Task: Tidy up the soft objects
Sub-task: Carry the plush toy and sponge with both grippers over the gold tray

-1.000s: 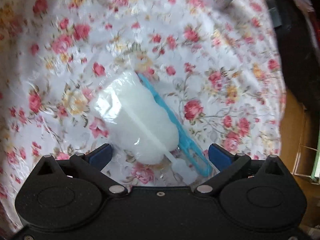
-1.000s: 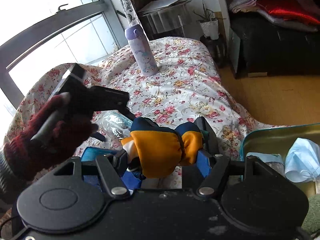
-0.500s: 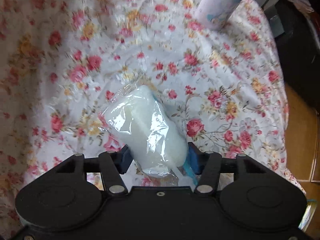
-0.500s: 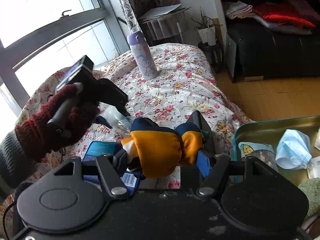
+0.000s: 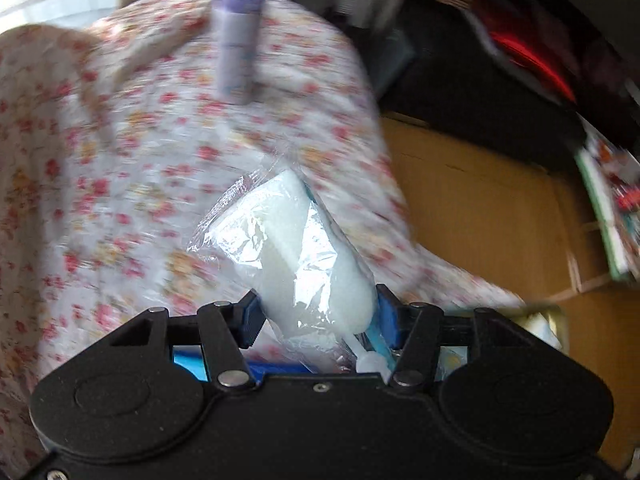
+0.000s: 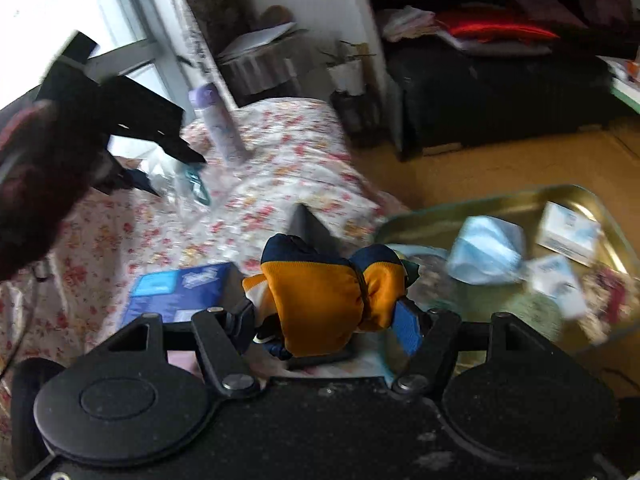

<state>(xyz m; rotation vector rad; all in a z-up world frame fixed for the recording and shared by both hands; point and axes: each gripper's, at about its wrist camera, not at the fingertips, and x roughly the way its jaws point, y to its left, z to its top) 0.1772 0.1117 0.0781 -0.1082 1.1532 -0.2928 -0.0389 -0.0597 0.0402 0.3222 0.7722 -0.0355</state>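
The left gripper [image 5: 316, 314] points steeply down over the floral quilt [image 5: 132, 168], its blue pads clamped on the near end of a white sponge in a clear bag [image 5: 296, 256]. The bag stands up and away from the fingers, clear of the quilt, crinkled and glossy, with a blue strip along its right edge and a white stalk poking out at the bottom. From the right wrist view that same gripper [image 6: 172, 160] hangs above the quilt at the left, held by a hand in a dark red knit glove [image 6: 28, 184], with the bag [image 6: 176, 176] dangling from its tips.

The right gripper [image 6: 328, 320] tilts down less steeply, and its pads squeeze a yellow and navy cloth bundle [image 6: 324, 304], cinched near its right end by a dark band so that it bulges on both sides. The bundle is held between the quilt and a metal tray [image 6: 480, 204]. The tray, at the right, holds a pale blue mask [image 6: 484, 256] and small white packets [image 6: 568, 232]. A blue pack [image 6: 180, 292] lies flat on the quilt just left of the bundle. A purple bottle [image 6: 218, 124] stands upright farther back on the quilt.
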